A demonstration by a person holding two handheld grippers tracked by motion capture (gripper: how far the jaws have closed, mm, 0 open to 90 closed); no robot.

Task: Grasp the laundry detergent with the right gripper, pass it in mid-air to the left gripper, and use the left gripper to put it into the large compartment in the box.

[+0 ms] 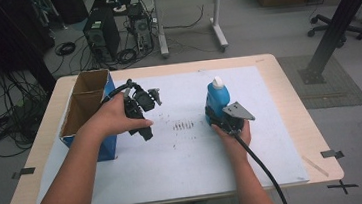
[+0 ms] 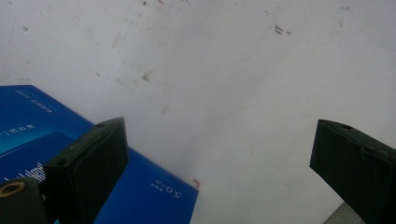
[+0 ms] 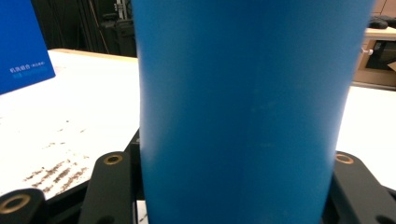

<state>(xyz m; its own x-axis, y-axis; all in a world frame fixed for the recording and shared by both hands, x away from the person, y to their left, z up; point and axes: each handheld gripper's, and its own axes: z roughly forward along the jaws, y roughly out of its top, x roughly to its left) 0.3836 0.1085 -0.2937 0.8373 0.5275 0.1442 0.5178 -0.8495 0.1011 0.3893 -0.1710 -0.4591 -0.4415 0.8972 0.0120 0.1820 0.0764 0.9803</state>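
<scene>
On the table [image 1: 276, 72], a white mat [image 1: 184, 157] covers most of the wooden top, and a person works at it with a gripper in each hand. The right gripper [image 1: 221, 120] is at the lower part of a blue bottle [image 1: 217, 98] that stands upright on the mat, a little right of the middle. This bottle has a white cap [image 1: 218, 82]. In the right gripper view the blue body [image 3: 247, 112] stands between the two black jaws and touches both of them, so this claw is closed on the bottle. The right hand [image 1: 235, 137] holds the gripper from behind, and a black cable [image 1: 263, 169] goes from it toward the near edge of the table.

The left gripper [image 1: 143, 118] is held by the left hand [image 1: 113, 118] above the mat, just beside an open cardboard box [image 1: 86, 103] with blue sides. The box stands at the left part of the table. In the left gripper view the jaws stand wide apart with nothing between them, and they look down on the white mat [image 2: 233, 93] and a blue side of the box [image 2: 140, 191]. Between the two grippers, the mat has some dark marks [image 1: 184, 126].
</scene>
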